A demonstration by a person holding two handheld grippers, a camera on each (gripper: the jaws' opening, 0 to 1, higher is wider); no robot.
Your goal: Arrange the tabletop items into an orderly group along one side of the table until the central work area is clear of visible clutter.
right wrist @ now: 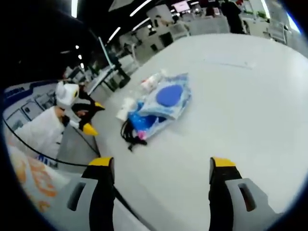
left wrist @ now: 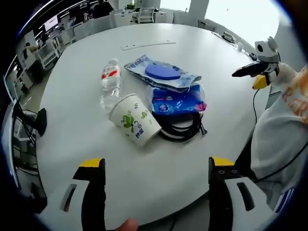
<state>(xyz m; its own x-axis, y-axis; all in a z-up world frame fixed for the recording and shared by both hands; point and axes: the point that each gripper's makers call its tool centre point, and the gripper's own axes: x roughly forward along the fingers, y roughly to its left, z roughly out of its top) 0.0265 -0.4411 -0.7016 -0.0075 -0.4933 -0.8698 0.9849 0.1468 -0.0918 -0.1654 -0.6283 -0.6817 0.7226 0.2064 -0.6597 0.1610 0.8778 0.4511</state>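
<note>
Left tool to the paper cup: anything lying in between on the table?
Nothing. In the left gripper view, the stretch of white table between the open left tool and the tipped paper cup is bare.

The table (left wrist: 202,67) is plain white. The paper cup (left wrist: 134,120) is white with green and blue print. The clear bottle (left wrist: 110,84) wears a red label. Both packets (left wrist: 162,73) are blue and white, over a black cable (left wrist: 185,131). Each tool (left wrist: 156,168) is black with yellow tips.
</note>
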